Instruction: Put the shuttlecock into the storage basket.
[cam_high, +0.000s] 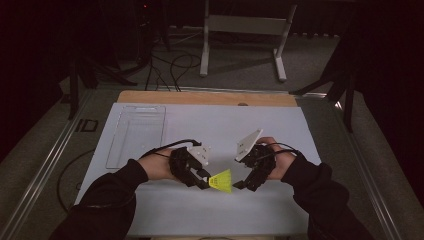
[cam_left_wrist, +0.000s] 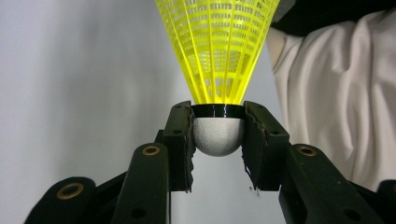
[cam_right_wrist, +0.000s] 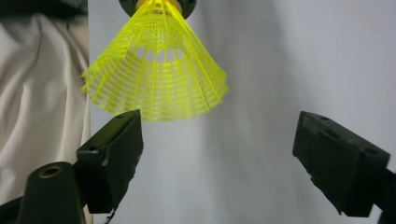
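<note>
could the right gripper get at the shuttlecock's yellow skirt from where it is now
Probably yes: the right gripper stands open just short of the shuttlecock, nothing between them. The left gripper holds only its white cork end, leaving the skirt free.

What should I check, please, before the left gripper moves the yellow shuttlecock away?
1. Left gripper shut on the cork of the shuttlecock: ok.
2. Cork centred between the pads: ok.
3. Right gripper open, pads off the skirt: ok.
4. Skirt fully clear of the right gripper: cannot tell; its rim is close to one jaw.
5. Clear tray apart from both hands: ok.
</note>
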